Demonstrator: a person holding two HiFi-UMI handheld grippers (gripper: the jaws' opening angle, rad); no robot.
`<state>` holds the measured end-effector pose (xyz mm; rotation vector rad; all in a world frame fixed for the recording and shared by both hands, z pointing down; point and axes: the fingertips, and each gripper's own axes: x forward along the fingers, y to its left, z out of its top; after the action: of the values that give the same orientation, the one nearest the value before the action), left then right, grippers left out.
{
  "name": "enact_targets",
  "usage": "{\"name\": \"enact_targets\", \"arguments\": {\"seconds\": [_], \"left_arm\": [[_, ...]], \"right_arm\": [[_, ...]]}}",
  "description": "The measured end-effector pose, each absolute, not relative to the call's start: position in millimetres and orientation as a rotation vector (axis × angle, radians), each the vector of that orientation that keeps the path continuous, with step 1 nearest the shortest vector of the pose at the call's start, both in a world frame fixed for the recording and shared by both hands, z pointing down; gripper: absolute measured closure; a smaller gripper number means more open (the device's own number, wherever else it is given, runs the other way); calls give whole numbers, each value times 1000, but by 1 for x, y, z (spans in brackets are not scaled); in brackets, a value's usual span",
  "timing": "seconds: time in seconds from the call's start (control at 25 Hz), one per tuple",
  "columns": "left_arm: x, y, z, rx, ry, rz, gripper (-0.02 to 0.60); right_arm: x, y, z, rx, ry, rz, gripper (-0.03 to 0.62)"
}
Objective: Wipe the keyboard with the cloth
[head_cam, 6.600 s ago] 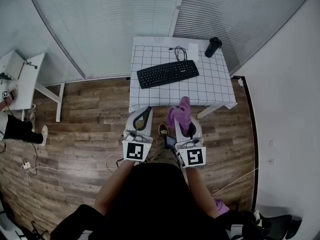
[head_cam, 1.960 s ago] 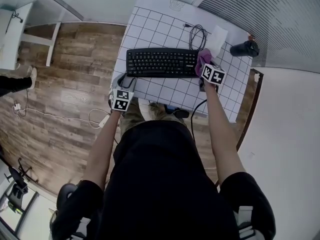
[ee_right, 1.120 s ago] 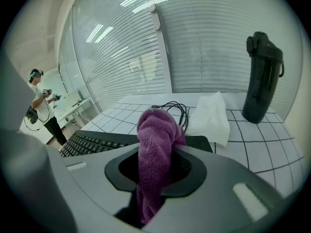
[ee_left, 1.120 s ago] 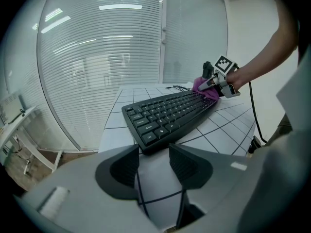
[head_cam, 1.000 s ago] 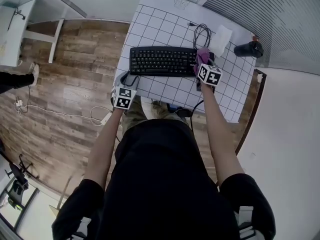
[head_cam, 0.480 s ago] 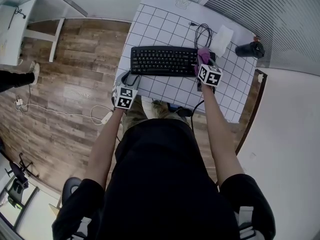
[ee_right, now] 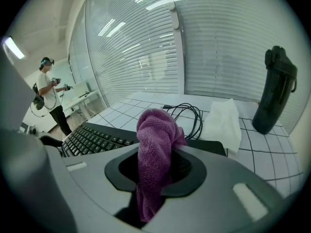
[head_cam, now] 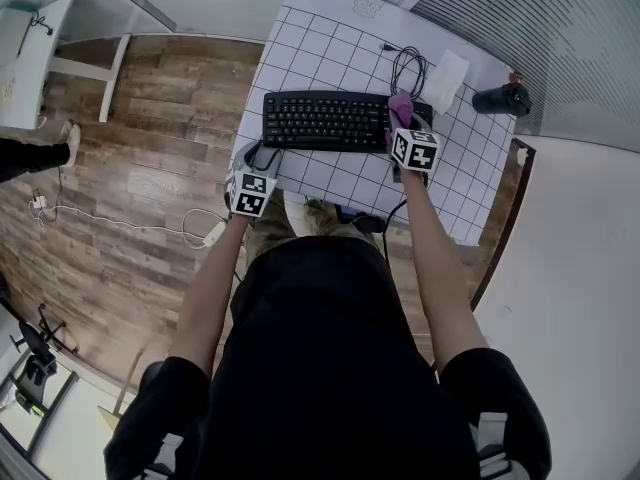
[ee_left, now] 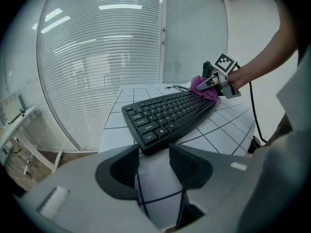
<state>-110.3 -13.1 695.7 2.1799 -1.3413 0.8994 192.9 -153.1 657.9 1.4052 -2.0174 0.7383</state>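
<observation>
- One tool, the right gripper (head_cam: 400, 120), stays clamped on the purple cloth (head_cam: 401, 105), at the keyboard's (head_cam: 325, 120) right end, same as a second ago.
- Beside the keyboard's near left corner, the left gripper (head_cam: 260, 156) has not moved, with its jaws apart and empty.
- Some seconds ago, both hung over the floor (head_cam: 150, 118).

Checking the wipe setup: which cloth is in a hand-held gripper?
The purple cloth, clamped in the right hand-held gripper at the keyboard; the white cloth lies loose beside the cable.
</observation>
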Motion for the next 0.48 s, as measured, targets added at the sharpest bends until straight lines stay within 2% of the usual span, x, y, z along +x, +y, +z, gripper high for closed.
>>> {"name": "enact_targets", "arguments": {"seconds": [0.48], "left_arm": [[-110,-14,695,2180,-1336,898,408]], "right_arm": [[186,-153,656,1382,-2025,715,490]]}}
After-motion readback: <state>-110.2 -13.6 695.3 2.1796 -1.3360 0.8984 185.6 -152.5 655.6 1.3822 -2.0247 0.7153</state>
